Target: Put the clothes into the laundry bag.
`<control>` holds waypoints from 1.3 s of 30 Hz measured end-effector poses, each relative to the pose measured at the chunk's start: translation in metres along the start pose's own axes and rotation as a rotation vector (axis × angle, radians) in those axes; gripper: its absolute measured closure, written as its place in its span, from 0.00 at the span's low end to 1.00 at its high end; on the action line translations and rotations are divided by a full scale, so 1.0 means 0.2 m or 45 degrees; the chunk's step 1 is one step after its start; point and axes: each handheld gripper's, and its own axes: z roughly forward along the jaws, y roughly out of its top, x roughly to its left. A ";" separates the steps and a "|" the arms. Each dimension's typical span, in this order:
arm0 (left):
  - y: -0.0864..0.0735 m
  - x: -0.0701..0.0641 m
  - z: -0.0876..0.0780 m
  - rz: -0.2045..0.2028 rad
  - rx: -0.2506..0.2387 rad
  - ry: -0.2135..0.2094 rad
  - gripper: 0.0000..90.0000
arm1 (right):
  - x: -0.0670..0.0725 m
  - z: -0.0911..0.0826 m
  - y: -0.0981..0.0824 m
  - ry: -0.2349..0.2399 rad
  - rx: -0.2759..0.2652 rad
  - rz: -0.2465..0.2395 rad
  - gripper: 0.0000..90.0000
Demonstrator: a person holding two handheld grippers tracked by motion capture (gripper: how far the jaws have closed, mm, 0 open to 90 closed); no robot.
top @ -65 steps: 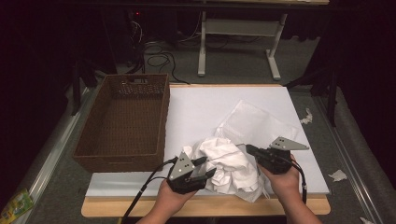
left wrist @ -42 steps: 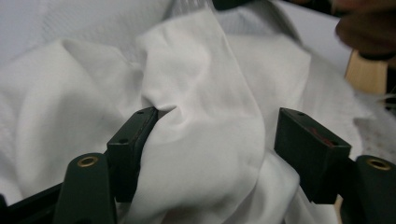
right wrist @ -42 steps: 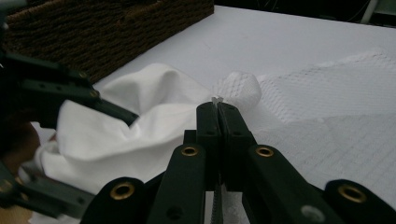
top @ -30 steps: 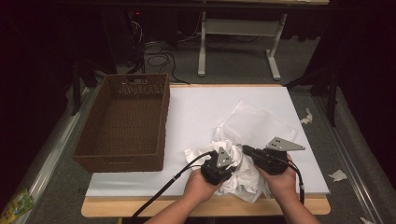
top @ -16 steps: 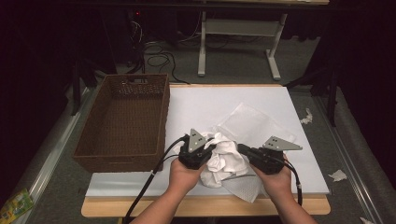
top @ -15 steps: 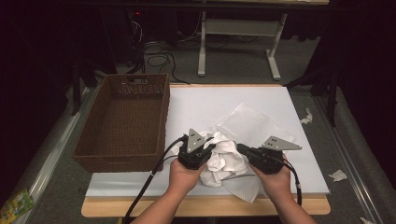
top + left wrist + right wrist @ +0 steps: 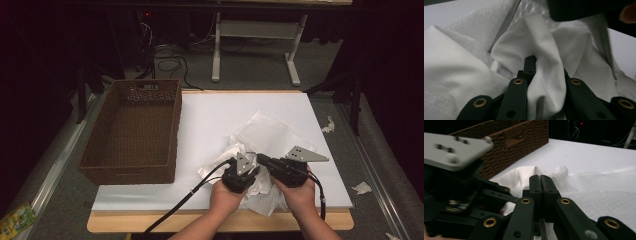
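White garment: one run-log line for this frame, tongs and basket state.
left tongs: shut on white garment | right tongs: shut, cloth between not visible | wicker basket: empty, left of garment | table

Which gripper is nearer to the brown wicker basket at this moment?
Left. The left gripper sits over the crumpled white cloth, on the side toward the wicker basket. The right gripper lies just beyond it, farther from the basket, jaws pointing toward the left one.

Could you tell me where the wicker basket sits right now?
In the high view, the wicker basket sits on the table's left side, left of the white cloth.
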 end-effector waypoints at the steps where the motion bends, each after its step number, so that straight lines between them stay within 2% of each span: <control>1: 0.00 0.01 0.01 0.001 0.006 -0.006 0.86 | 0.00 -0.01 0.00 0.001 -0.006 -0.003 0.99; 3: 0.00 0.01 0.01 -0.002 -0.001 -0.043 0.81 | 0.00 -0.02 0.01 0.002 -0.009 -0.009 0.99; 6: -0.01 0.02 -0.04 0.008 -0.051 -0.113 0.62 | 0.00 -0.02 0.00 -0.004 -0.004 -0.011 0.99; 8: -0.01 0.03 -0.09 0.004 -0.079 -0.138 0.53 | -0.01 -0.02 -0.01 -0.006 -0.002 -0.009 0.99; 12: -0.03 0.06 -0.21 -0.018 -0.085 -0.178 0.43 | -0.01 -0.02 -0.01 -0.016 0.010 -0.014 0.99; 17: -0.09 0.09 -0.34 0.004 -0.138 -0.170 0.38 | -0.01 -0.03 -0.02 -0.023 0.018 -0.020 0.99; 19: -0.13 0.10 -0.36 -0.033 -0.180 -0.180 0.37 | 0.00 -0.02 -0.02 -0.023 0.020 -0.027 0.99; 22: -0.14 0.13 -0.37 -0.063 -0.160 -0.193 0.35 | 0.00 -0.02 -0.02 -0.025 0.023 -0.028 0.99; 23: -0.13 0.15 -0.39 -0.075 -0.172 -0.192 0.34 | 0.00 -0.02 -0.02 -0.025 0.027 -0.028 0.99; 27: -0.10 0.19 -0.46 -0.092 -0.243 -0.163 0.33 | -0.01 -0.03 -0.04 -0.027 0.031 -0.017 0.99; 29: -0.08 0.22 -0.49 -0.095 -0.286 -0.113 0.33 | -0.01 -0.03 -0.04 -0.030 0.030 -0.014 0.99; 30: -0.08 0.23 -0.50 -0.097 -0.305 -0.071 0.36 | -0.02 -0.03 -0.04 -0.030 0.030 -0.011 0.99; 32: -0.07 0.27 -0.48 -0.109 -0.319 -0.010 0.39 | -0.02 -0.03 -0.04 -0.031 0.031 -0.007 0.99; 34: -0.07 0.32 -0.43 -0.130 -0.290 0.028 0.38 | -0.03 -0.02 -0.04 -0.033 0.033 0.005 0.99; 36: -0.07 0.37 -0.37 -0.173 -0.250 0.019 0.35 | -0.03 -0.02 -0.05 -0.036 0.036 0.004 0.99; 39: -0.09 0.44 -0.26 -0.245 -0.131 -0.024 0.31 | -0.03 -0.02 -0.05 -0.043 0.043 0.003 0.99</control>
